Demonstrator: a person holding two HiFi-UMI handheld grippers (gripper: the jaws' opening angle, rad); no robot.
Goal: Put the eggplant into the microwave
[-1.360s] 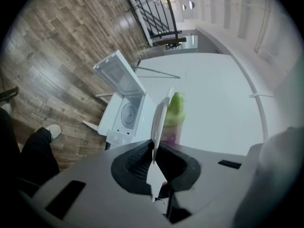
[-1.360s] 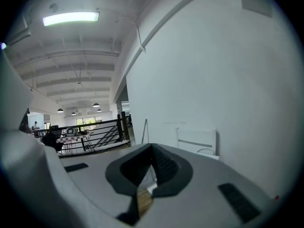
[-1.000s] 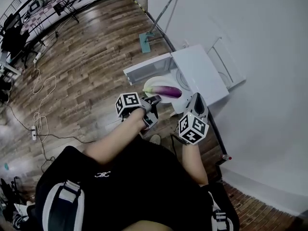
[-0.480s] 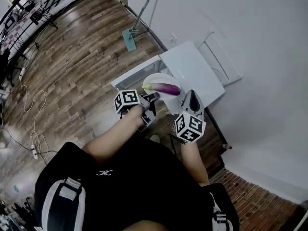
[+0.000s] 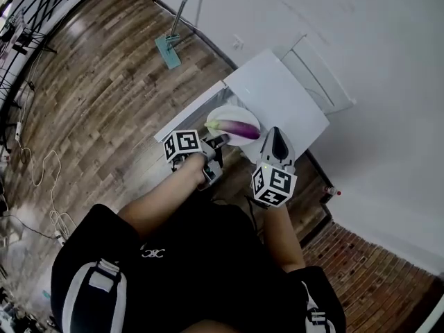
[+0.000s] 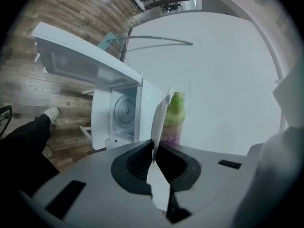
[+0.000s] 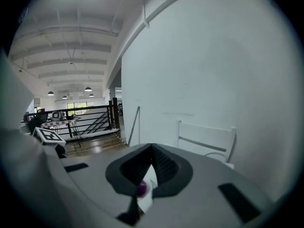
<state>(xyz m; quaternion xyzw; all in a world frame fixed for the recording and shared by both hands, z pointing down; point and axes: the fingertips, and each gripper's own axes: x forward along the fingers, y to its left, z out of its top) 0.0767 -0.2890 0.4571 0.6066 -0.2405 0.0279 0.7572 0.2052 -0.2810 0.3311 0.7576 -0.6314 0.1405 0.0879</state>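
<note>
Eggplant [image 5: 239, 127] lying on plate [image 5: 227, 112] along its near edge, green end toward left rim, purple end toward right rim. Left gripper [image 5: 217, 142] pinching left rim, pads pressed on plate edge. Right gripper [image 5: 275, 137] clamped on right rim the same way. Plate held between both, just in front of microwave [image 5: 284, 96], outside the cavity. Door [image 5: 186, 113] swung open; turntable [image 6: 124, 111] visible inside. Mop [image 5: 173, 37] leaning on wall beyond.
</note>
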